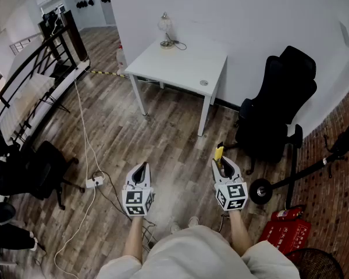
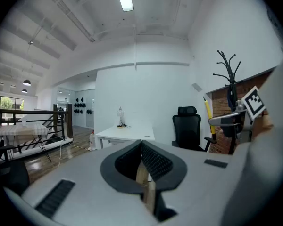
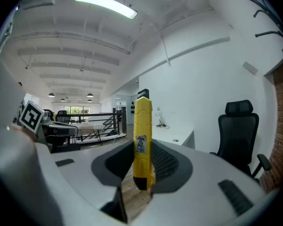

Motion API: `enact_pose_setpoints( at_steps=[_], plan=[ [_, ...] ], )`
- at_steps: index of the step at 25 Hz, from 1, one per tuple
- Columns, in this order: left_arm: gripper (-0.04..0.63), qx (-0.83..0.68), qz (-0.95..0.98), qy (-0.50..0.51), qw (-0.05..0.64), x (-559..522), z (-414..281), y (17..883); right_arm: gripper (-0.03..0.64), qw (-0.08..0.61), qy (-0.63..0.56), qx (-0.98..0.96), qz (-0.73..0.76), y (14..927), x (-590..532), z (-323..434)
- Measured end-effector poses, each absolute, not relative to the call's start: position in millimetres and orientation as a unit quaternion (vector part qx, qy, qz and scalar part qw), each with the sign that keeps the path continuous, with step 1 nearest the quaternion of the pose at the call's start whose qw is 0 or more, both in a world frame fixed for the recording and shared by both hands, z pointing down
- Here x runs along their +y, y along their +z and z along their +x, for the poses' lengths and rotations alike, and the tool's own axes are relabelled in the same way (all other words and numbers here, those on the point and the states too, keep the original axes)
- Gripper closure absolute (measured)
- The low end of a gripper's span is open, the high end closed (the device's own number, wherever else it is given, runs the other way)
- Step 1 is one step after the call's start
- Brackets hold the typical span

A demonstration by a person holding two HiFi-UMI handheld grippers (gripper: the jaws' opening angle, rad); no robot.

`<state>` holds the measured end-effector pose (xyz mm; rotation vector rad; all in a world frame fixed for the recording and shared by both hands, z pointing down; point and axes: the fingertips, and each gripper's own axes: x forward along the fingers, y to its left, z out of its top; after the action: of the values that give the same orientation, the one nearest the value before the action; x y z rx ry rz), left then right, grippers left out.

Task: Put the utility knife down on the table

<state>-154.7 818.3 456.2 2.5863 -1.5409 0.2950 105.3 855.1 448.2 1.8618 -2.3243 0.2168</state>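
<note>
Wood-plank flooring (image 1: pixel 168 138) lies beneath both grippers. At 7 o'clock the left gripper (image 1: pixel 142 166) has its jaws pressed together on nothing. At 5 o'clock the right gripper (image 1: pixel 223 165) pinches the yellow utility knife (image 1: pixel 219 153) upright. Farther off, the white table (image 1: pixel 189 65) stands at 12 o'clock, well apart from the knife.

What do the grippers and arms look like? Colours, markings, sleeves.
Both alike: the left gripper and right gripper have light grey shells tapering to a point, with black ribbed pads inside. Each carries a white cube with black square markers at the back. No cables visible. Forearms are bare; the person wears a light beige top.
</note>
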Motion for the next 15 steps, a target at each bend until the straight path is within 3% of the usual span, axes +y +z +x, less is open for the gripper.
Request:
enact_pose_setpoints(
  at_steps=[15],
  plan=[
    [0.589,-0.511,0.852,0.100,0.058,814,-127,459,0.508,0.070,0.069,-0.788,0.608,449,847,124]
  ],
)
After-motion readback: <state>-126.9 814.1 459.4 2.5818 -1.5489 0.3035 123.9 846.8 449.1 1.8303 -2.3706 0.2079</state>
